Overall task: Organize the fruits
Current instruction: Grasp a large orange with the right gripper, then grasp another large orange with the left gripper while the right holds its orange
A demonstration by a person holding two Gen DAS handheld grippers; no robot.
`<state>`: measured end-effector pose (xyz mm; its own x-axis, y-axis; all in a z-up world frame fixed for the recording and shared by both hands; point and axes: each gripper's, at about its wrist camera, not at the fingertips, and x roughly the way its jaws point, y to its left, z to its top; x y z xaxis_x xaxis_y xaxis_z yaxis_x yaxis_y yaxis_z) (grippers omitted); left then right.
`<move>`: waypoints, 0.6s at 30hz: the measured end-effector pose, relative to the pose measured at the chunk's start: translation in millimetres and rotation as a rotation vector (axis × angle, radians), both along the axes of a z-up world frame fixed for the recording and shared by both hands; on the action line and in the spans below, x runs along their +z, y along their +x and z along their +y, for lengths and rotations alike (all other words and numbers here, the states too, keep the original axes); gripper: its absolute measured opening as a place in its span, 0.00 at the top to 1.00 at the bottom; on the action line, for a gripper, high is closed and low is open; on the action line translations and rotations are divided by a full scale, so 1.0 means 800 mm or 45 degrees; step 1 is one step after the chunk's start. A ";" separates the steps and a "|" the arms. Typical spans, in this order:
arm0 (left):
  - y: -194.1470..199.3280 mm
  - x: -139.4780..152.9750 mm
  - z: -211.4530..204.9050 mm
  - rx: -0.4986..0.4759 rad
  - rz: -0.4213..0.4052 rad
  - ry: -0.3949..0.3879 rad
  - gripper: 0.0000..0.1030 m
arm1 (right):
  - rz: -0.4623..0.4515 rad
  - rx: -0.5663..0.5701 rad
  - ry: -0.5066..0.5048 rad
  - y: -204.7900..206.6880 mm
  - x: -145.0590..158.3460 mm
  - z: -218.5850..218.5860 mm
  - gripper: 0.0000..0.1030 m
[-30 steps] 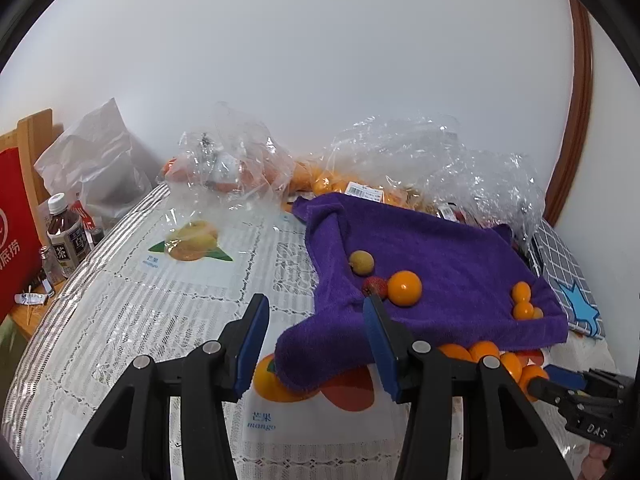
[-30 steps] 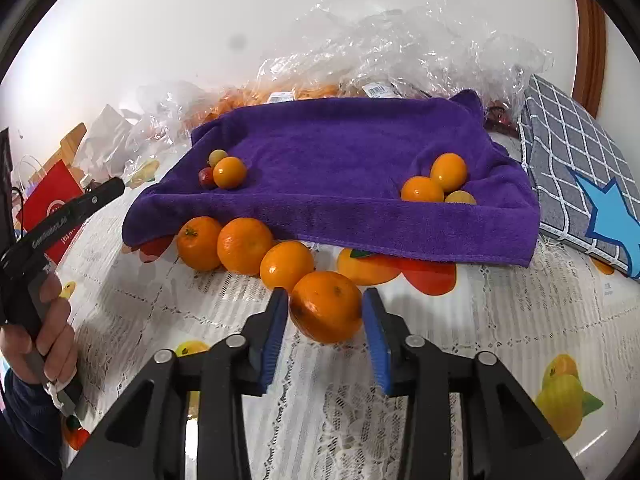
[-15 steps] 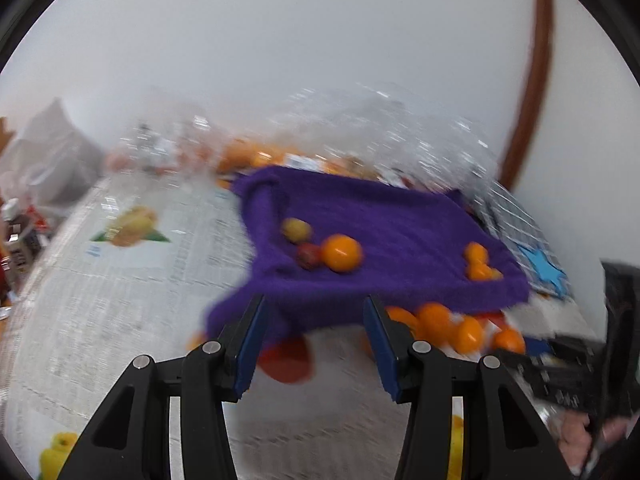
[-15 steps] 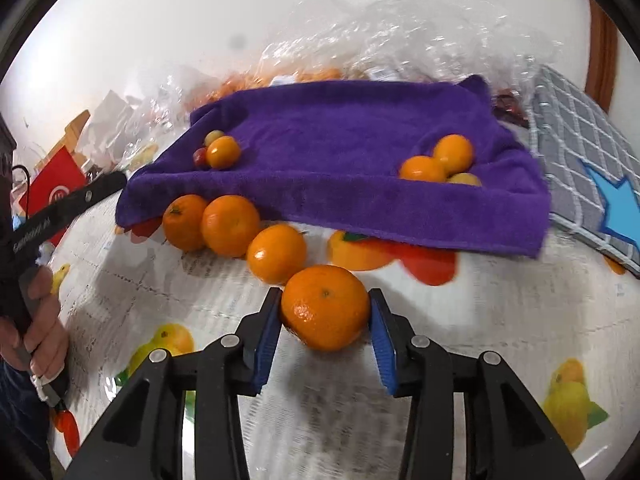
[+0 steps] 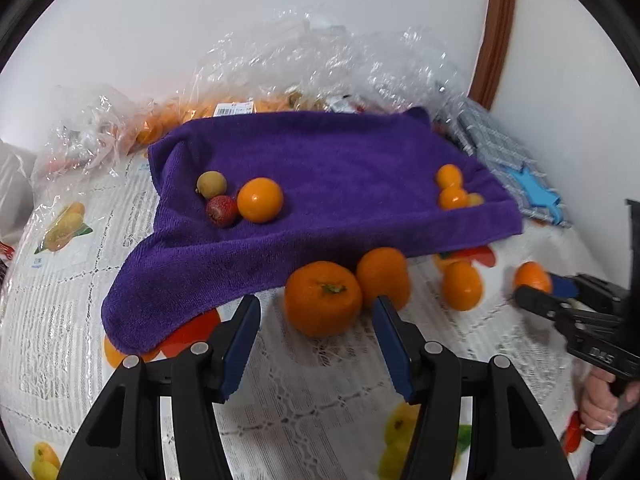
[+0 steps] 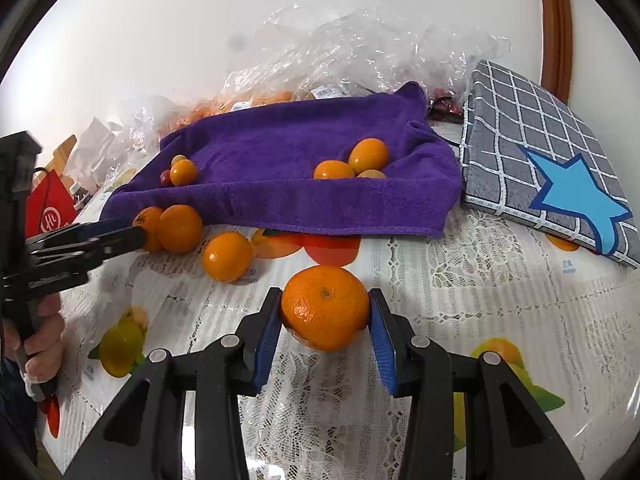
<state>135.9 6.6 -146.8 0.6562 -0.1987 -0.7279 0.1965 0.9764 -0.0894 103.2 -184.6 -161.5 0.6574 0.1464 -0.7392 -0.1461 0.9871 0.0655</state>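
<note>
My right gripper [image 6: 325, 330] is shut on a tangerine [image 6: 325, 307], held in front of the purple towel [image 6: 304, 160]. My left gripper [image 5: 316, 334] is open, its fingers on either side of another tangerine [image 5: 322, 298] that lies on the tablecloth touching a second one [image 5: 383, 276]. A third tangerine [image 5: 461, 285] lies further right. On the towel [image 5: 340, 168] sit a small orange [image 5: 260, 199], a red fruit [image 5: 221, 210] and a yellow-green fruit [image 5: 211, 185] at the left, and three small orange fruits [image 5: 453, 188] at the right.
Crinkled clear plastic bags [image 5: 320, 60] with more fruit lie behind the towel against the white wall. A grey checked cushion with a blue star [image 6: 552, 168] lies to the right. A red bag [image 6: 50, 210] stands at the far left. The table has a lace fruit-print cloth [image 6: 460, 280].
My left gripper has swung right and down to the tangerines in front of the towel. My right gripper has closed on its tangerine and drawn it back from the row.
</note>
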 end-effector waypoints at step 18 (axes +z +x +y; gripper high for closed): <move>-0.032 0.003 0.032 0.077 0.007 0.000 0.61 | 0.016 -0.004 0.031 0.002 -0.001 -0.006 0.59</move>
<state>110.0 32.1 -144.7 0.6629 -0.1588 -0.7317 0.1367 0.9865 -0.0902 104.9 -189.0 -162.1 0.6484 0.1622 -0.7438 -0.1419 0.9857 0.0913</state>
